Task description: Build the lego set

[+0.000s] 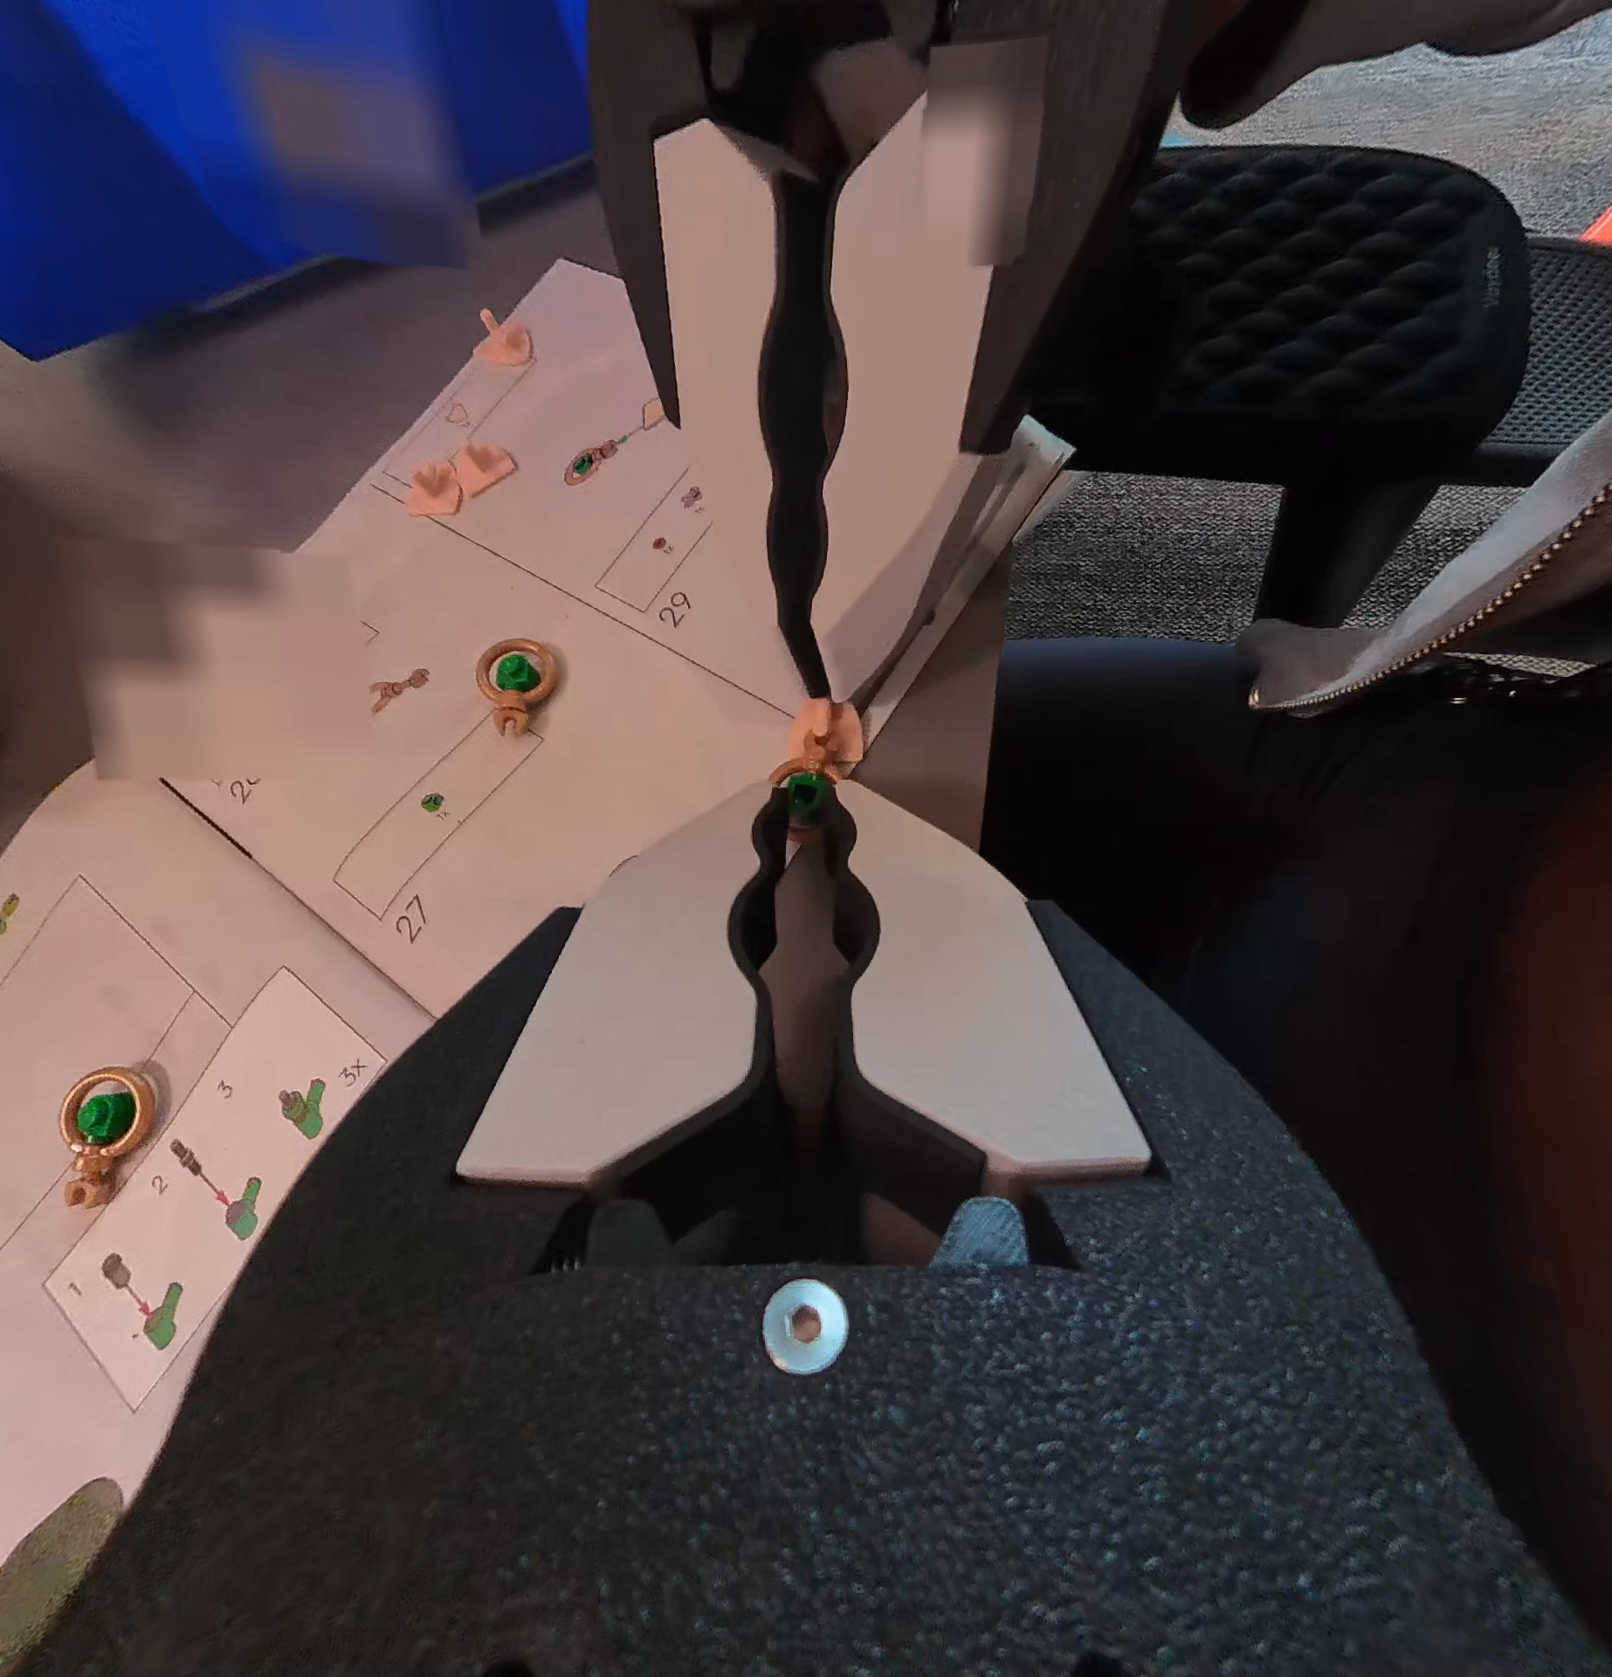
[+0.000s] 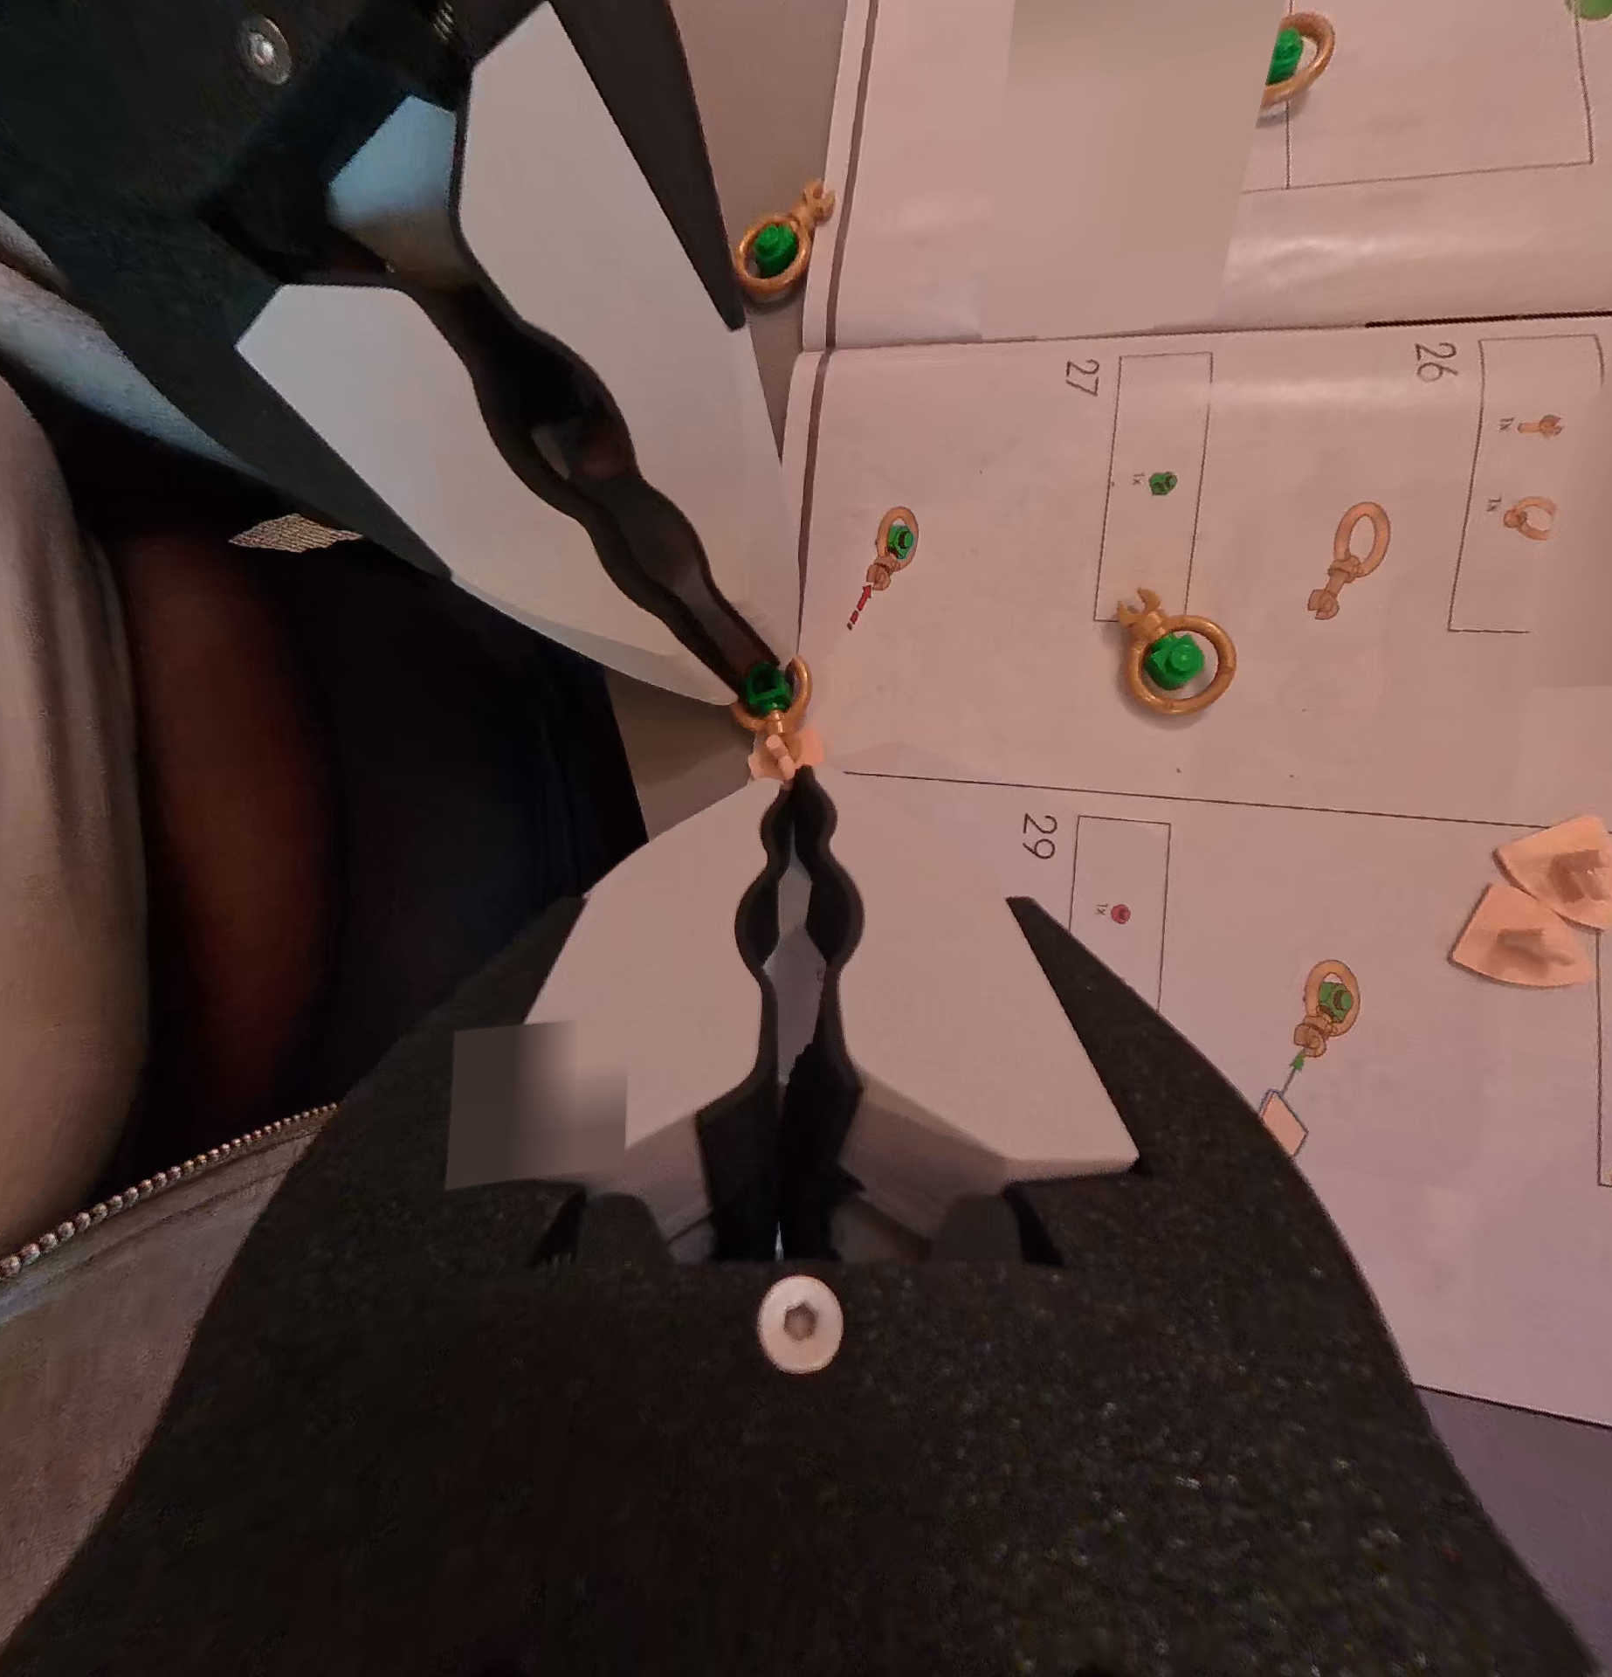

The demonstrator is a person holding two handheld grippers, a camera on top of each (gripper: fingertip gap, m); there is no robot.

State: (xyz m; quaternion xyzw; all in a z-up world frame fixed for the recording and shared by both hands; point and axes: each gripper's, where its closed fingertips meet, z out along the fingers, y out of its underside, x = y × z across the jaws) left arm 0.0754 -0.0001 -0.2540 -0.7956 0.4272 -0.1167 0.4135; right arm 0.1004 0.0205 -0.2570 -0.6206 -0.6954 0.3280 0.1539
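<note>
My left gripper [image 1: 804, 814] is shut on a gold ring with a green stud [image 1: 804, 797]. My right gripper [image 1: 819, 694] comes in from above in the left wrist view, shut on a small peach piece [image 1: 825, 726]. The two parts meet tip to tip: the ring's clip end touches the peach piece. In the right wrist view my right gripper [image 2: 791, 786] holds the peach piece [image 2: 782, 753] and the left gripper [image 2: 755, 691] holds the ring [image 2: 771, 694] from the upper left. Both are held above the open instruction booklet [image 2: 966, 690].
Loose gold rings with green studs lie on the booklet [image 2: 1179, 662] [image 2: 775, 250] [image 1: 108, 1116]. Peach petal pieces lie on its page [image 2: 1519, 944] [image 1: 458, 481]. A black chair [image 1: 1310, 299] and a person's lap [image 2: 240, 771] are beside the table edge.
</note>
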